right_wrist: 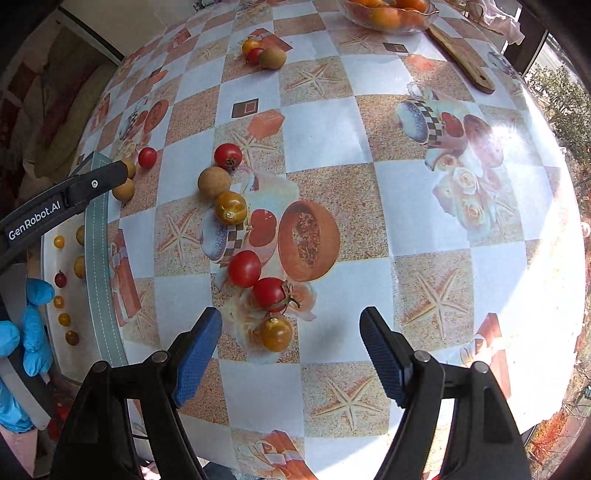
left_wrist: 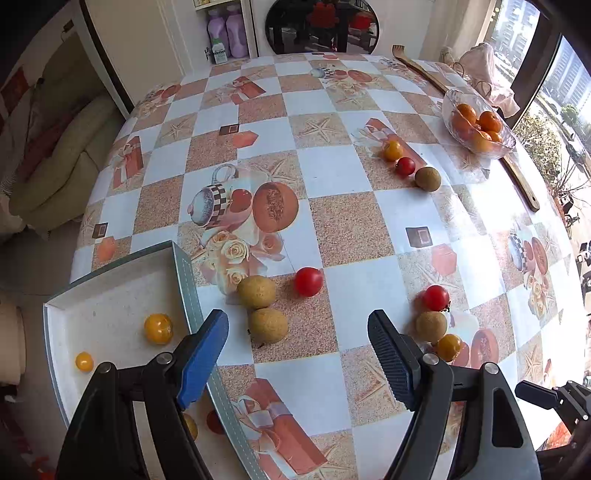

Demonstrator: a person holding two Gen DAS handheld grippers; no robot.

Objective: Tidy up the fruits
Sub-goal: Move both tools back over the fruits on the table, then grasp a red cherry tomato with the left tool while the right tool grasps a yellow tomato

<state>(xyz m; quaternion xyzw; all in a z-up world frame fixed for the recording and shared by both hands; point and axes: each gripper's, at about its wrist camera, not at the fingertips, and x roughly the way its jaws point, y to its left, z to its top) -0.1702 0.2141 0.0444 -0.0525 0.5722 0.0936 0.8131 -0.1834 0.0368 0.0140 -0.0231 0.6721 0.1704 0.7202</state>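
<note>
My left gripper (left_wrist: 298, 334) is open and empty above two brown longans (left_wrist: 267, 325) and a red tomato (left_wrist: 308, 281), just right of the white tray (left_wrist: 110, 280). The tray holds yellow tomatoes (left_wrist: 158, 328). My right gripper (right_wrist: 291, 332) is open and empty, with a yellow tomato (right_wrist: 276, 333) between its fingers and two red tomatoes (right_wrist: 244, 268) just beyond. A further longan (right_wrist: 214, 182), red tomato (right_wrist: 228, 156) and yellow tomato (right_wrist: 231, 208) lie in a line beyond. The left gripper's arm (right_wrist: 55, 206) shows in the right wrist view over the tray (right_wrist: 96, 258).
A glass bowl of oranges (left_wrist: 476, 123) stands at the far right by a long wooden stick (left_wrist: 517, 177). A trio of small fruits (left_wrist: 406, 164) lies mid-table. A round black mirror (left_wrist: 321, 26) and purple bottles (left_wrist: 227, 33) stand beyond the table. A blue-gloved hand (right_wrist: 33, 325) is at the left edge.
</note>
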